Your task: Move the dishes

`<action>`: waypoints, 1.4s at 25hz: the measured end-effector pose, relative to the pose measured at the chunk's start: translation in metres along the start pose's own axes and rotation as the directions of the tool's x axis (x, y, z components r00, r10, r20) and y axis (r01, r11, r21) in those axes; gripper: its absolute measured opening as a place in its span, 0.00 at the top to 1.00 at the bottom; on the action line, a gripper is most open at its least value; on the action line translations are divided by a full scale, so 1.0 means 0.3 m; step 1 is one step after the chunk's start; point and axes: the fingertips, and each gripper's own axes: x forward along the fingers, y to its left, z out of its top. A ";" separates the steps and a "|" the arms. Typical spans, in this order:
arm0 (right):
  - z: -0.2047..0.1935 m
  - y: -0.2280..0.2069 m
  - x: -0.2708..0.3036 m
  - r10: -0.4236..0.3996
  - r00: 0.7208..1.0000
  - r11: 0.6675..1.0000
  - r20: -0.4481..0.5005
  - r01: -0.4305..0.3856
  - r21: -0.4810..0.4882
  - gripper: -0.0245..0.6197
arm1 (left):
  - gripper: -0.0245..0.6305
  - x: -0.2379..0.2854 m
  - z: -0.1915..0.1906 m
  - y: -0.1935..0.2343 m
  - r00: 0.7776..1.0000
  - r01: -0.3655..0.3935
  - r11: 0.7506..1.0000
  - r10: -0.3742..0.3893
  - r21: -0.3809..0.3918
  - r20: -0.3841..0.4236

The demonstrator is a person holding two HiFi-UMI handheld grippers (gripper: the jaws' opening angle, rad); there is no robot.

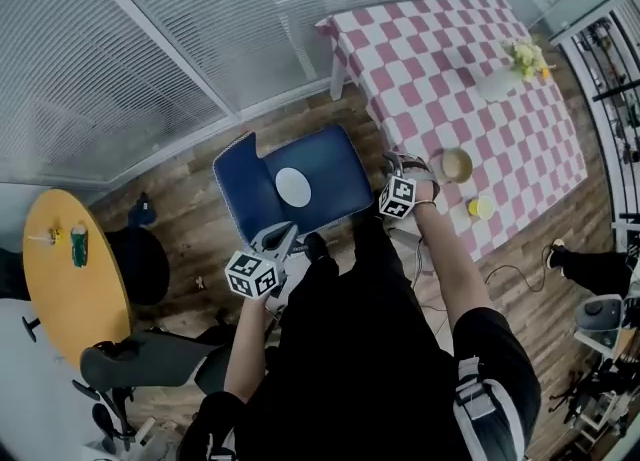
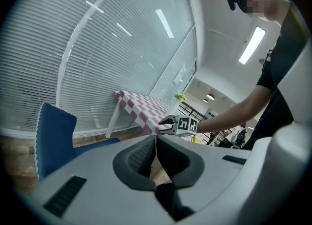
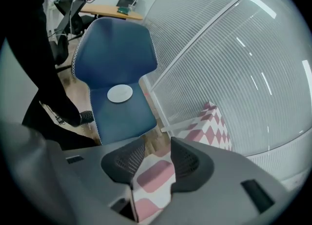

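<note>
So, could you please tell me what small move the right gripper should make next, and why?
Probably swing the right gripper to the tan bowl on the checked table: its jaws stand apart with only tablecloth between them, and the bowl sits beside it, outside the right gripper view, not yet lined up.

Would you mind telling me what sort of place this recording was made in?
Probably an office or lab room staged for dining: glass partition walls with blinds, a table under a pink checked cloth, and a blue chair.
</note>
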 end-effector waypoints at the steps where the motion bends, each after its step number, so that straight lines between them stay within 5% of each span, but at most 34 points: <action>1: 0.022 0.011 0.013 0.011 1.000 1.000 0.011 -0.011 -0.008 0.68 | 0.93 -0.010 -0.006 0.005 1.000 -0.014 1.000 0.014 -0.006 0.006; 17: 0.270 0.255 0.189 0.202 0.969 0.975 0.141 -0.185 -0.126 0.69 | 0.93 -0.074 -0.108 0.033 0.983 -0.172 0.978 0.179 -0.117 0.049; 29: 0.373 0.432 0.268 0.341 0.917 0.939 0.206 -0.341 -0.032 0.70 | 0.93 -0.071 -0.190 0.071 0.966 -0.238 0.952 0.253 -0.193 0.055; 35: 0.430 0.494 0.322 0.434 0.854 0.875 0.287 -0.476 0.093 0.74 | 0.93 -0.044 -0.211 0.142 0.960 -0.263 0.941 0.278 -0.215 0.041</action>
